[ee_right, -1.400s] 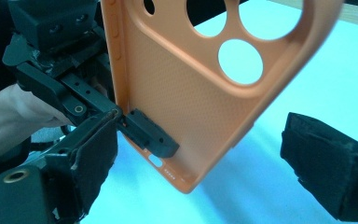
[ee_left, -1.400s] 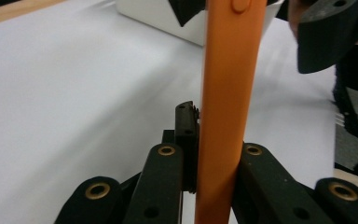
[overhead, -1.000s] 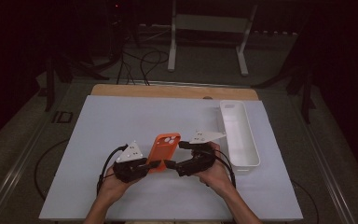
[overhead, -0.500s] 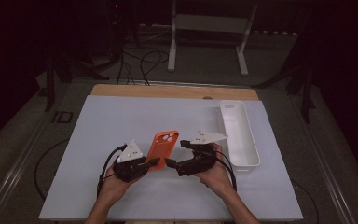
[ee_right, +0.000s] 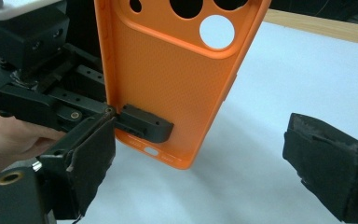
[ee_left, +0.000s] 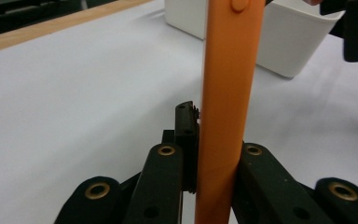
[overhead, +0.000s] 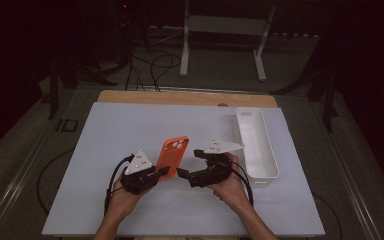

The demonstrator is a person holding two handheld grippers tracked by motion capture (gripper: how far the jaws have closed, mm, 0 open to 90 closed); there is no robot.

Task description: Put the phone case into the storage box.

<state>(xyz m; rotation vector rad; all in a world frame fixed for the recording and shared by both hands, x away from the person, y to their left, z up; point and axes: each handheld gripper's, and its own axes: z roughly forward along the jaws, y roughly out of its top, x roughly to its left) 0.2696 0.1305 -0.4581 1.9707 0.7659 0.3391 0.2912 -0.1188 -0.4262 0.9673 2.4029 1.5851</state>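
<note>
Dark room surrounds the bench (overhead: 130,125), whose top is covered by a pale sheet, with a bare wooden strip along the far edge. Cables and a grey stand sit on the floor beyond it.

White bin (overhead: 256,145): long, narrow, lying at the right side of the bench, just beside your right hand (overhead: 230,187).

Orange phone case (overhead: 172,154): held off the sheet near the bench's middle, standing roughly on end with the camera cutouts uppermost. In the right gripper view its inner, textured face (ee_right: 168,79) is turned toward the right tongs.

Left tongs (overhead: 164,172): closed on the lower end of the case. In the left gripper view the case (ee_left: 226,93) runs edge-on up between the two black jaws, one pad pressed on each face. Your left hand (overhead: 125,197) holds them from below.

Right tongs (overhead: 182,173): jaws spread wide, holding nothing. In the right gripper view (ee_right: 198,163) the case's lower edge lies between the pads, nearer the left one; contact cannot be told from that view.
</note>
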